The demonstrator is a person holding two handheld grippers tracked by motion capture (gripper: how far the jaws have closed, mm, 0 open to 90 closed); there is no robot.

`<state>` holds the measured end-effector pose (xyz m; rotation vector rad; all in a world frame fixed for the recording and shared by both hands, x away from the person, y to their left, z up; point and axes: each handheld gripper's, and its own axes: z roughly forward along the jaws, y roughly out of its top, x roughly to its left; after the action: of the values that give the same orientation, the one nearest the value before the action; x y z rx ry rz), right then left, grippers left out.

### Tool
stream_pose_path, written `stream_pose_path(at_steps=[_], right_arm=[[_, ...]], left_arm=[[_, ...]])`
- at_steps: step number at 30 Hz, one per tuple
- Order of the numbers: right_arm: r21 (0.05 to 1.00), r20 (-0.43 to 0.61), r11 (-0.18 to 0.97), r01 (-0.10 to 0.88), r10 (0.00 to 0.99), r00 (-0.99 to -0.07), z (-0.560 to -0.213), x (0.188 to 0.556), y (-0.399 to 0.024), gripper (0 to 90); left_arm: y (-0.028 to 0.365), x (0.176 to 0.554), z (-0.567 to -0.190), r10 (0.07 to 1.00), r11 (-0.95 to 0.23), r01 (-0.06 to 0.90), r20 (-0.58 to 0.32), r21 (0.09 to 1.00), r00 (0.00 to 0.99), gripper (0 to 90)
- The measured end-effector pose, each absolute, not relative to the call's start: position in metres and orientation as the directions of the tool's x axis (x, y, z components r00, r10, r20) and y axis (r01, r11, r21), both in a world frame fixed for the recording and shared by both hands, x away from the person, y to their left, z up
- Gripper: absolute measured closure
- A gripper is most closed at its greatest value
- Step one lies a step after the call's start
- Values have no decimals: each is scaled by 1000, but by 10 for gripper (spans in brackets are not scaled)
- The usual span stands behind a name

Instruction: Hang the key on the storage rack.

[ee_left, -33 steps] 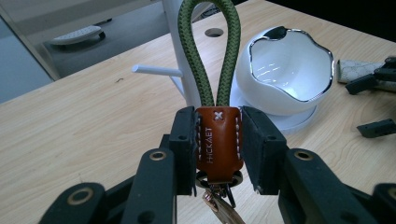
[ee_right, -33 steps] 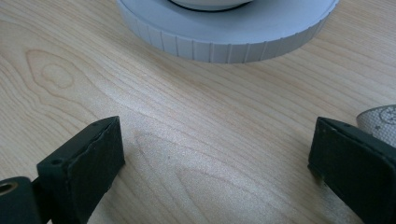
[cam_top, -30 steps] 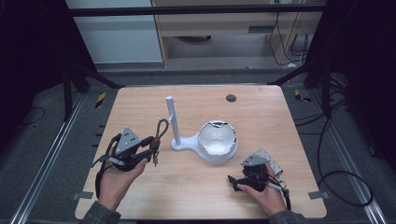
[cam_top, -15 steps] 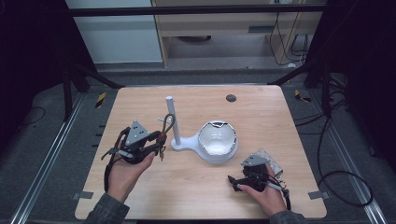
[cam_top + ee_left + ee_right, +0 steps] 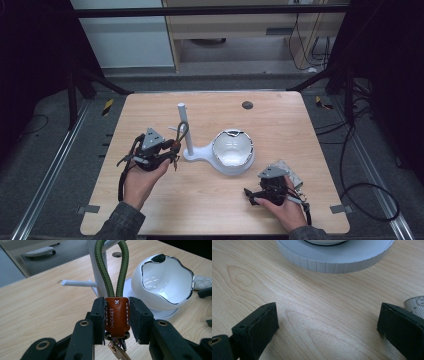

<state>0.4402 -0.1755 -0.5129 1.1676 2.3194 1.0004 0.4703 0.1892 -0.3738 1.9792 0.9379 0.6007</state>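
At the bottom of the left gripper view, the left gripper (image 5: 116,315) has its two black jaws clamped on the brown leather tab (image 5: 117,315) of a key fob, with metal keys (image 5: 117,350) hanging below the tab at the bottom centre. From the tab an olive green cord loop (image 5: 112,267) stands upright through the middle of the frame, rising in front of the white post (image 5: 96,262) of a stand. A thin white peg (image 5: 76,283) sticks out sideways from that post at centre left. The likely step is hanging the loop on the peg; to do it well, the loop should stay open and upright, be brought level with the peg's free tip, then slid along it before the jaws let go. The post itself stands close behind the loop and could snag it.

In the right half of that view sits a white bowl (image 5: 167,280) with a shiny wavy rim, sharing the stand's base.

In the high view, the right gripper (image 5: 250,194) rests low on the wooden table (image 5: 280,115) at lower right, jaws wide apart and holding nothing, just beside a pale patterned pouch (image 5: 290,170). A small dark round grommet (image 5: 247,105) lies in the table near its far edge, in the upper centre of the frame
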Motion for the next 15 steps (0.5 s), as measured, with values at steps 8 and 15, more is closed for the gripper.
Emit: stream_pose_path(at_steps=[8, 15], right_arm=[[726, 1, 410, 553, 803, -596, -513, 440, -176, 34], [726, -2, 412, 550, 801, -598, -513, 440, -176, 34]], left_arm=[[188, 478, -384, 807, -345, 406, 46, 846, 589, 662], [182, 481, -389, 813, -329, 407, 36, 852, 582, 660]])
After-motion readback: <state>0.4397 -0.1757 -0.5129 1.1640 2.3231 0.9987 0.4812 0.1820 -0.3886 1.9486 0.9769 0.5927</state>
